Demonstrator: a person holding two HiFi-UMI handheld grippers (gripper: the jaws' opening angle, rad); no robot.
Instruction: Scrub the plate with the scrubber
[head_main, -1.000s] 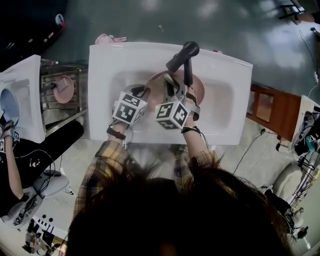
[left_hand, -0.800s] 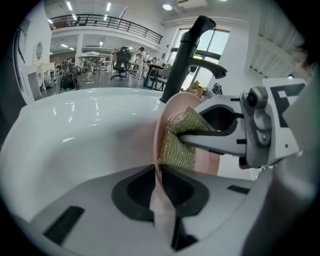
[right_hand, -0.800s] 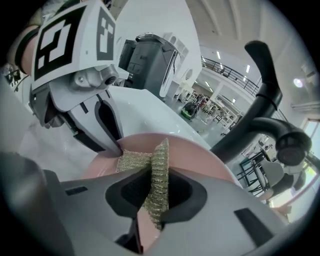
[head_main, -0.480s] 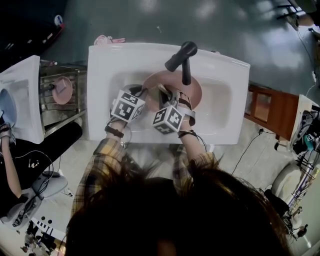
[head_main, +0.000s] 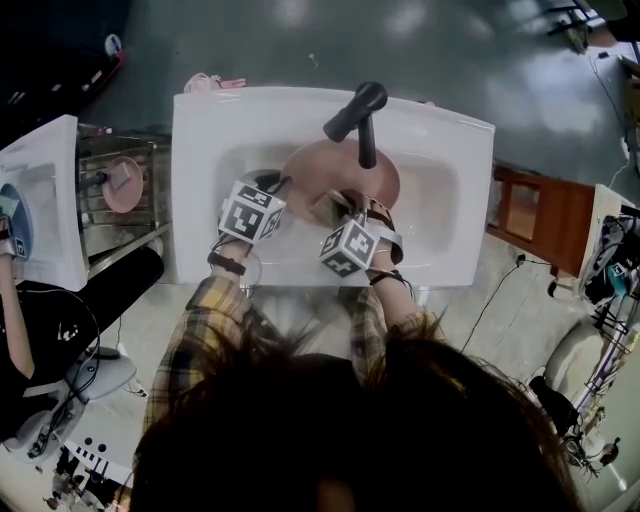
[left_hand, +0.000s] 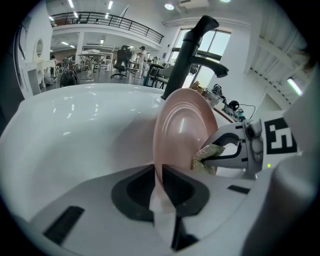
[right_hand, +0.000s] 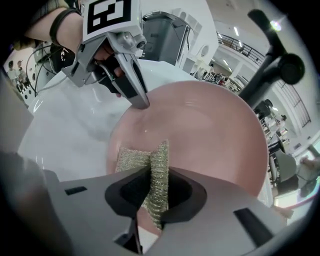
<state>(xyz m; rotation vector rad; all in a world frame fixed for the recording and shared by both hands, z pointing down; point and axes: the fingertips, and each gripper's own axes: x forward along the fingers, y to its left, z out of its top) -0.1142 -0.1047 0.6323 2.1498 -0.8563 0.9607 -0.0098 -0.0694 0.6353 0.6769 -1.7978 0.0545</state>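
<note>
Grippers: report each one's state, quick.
Left gripper: shut on the plate, at its rim.
Right gripper: shut on the scrubber.

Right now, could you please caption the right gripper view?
Right gripper pinches a scrubber against the pink plate, whose rim the left gripper holds.

No text is readable (the marker cubes (head_main: 251, 211) bear only patterns).
</note>
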